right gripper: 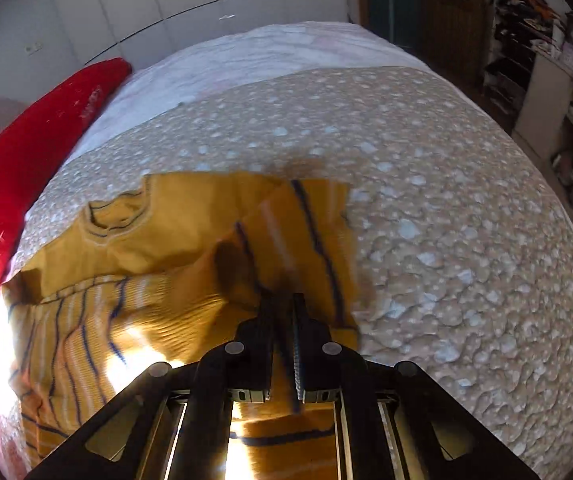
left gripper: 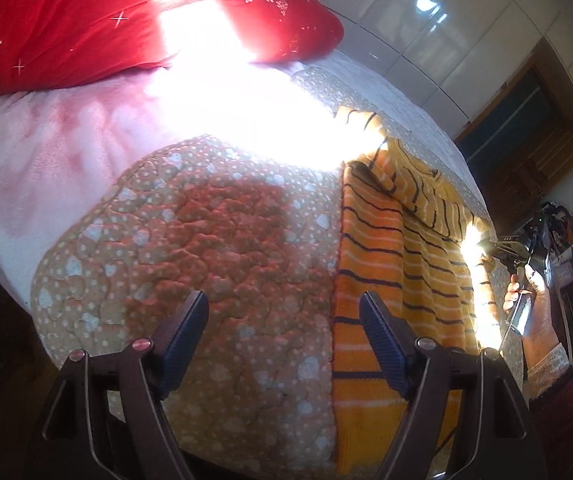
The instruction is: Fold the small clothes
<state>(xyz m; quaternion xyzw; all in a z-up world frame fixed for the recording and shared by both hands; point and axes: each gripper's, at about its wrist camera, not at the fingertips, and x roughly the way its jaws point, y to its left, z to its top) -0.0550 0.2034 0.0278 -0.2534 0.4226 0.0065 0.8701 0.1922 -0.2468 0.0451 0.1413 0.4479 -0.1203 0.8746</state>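
Observation:
An orange sweater with dark and white stripes (left gripper: 370,240) lies spread on the dotted quilt (left gripper: 206,240) of a bed. My left gripper (left gripper: 282,300) hovers open over the sweater's left edge, its right finger above the knit and its left above the quilt, holding nothing. In the right wrist view the sweater (right gripper: 146,240) lies neck to the left. Its sleeve (right gripper: 306,220) is lifted and runs in between the fingers of my right gripper (right gripper: 284,298), which is shut on it. The right gripper (left gripper: 498,248) also shows at the sweater's far side, held by a hand (left gripper: 534,300).
A red pillow (left gripper: 126,20) (right gripper: 26,160) lies at the head of the bed on a pink blanket (left gripper: 46,140). Bare quilt (right gripper: 446,200) stretches right of the sweater. White wardrobe doors (left gripper: 446,20) and cluttered shelves (right gripper: 546,80) stand beyond the bed. Strong sunlight washes out part of the bedding.

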